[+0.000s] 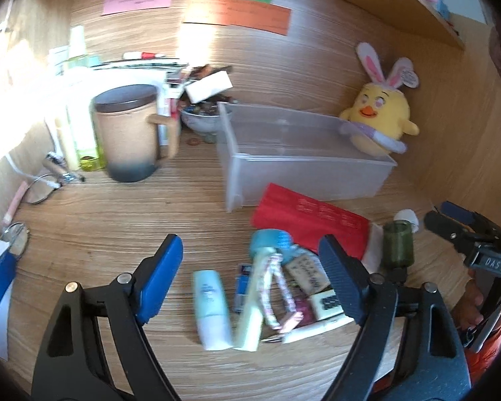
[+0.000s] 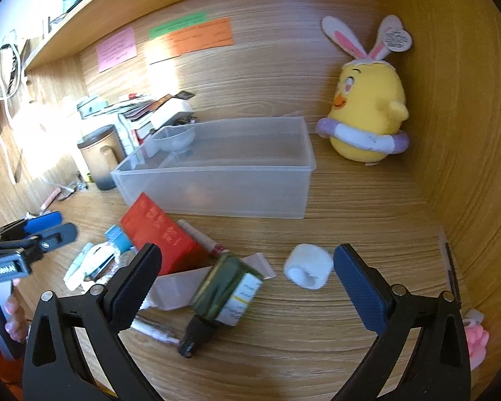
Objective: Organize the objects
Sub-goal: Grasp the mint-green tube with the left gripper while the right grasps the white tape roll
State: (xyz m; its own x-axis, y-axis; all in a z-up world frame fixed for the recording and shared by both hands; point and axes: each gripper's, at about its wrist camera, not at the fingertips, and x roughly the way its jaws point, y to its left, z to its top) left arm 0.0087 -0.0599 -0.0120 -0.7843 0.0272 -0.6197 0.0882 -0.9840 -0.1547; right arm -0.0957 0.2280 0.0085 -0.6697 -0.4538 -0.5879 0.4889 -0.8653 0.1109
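We hold both grippers over the desk [image 2: 317, 334] with nothing in either: the left gripper [image 1: 250, 280] stands wide apart above a heap of small toiletries, and the right gripper [image 2: 247, 277] is spread just as wide over the green bottle [image 2: 225, 292], its pads not touching it. The clear bin [image 2: 223, 193] sits empty behind the clutter, near the plush chick [image 2: 367, 107], and we judge it to be where the loose things should go. Under the left jaws lie a pale tube [image 1: 210, 307], a cream stick [image 1: 254, 300], a beaded strap [image 1: 280, 287] and small labelled blocks, all touching or overlapping, so we should pick one piece at the edge, probably the tube, and bring the fingers down on its two long sides without catching the stick just beside it. On the right, the bottle lies tilted on a white sachet [image 2: 173, 287] with its dark cap toward us; we would line the jaws across its body, not its cap, and close slowly so it does not roll. The white roll [image 2: 309, 269] lies near the right finger and is the easier first grab. The red box [image 2: 163, 234] leans against the bin's front wall, so we should lift clear of it before we carry anything over the rim
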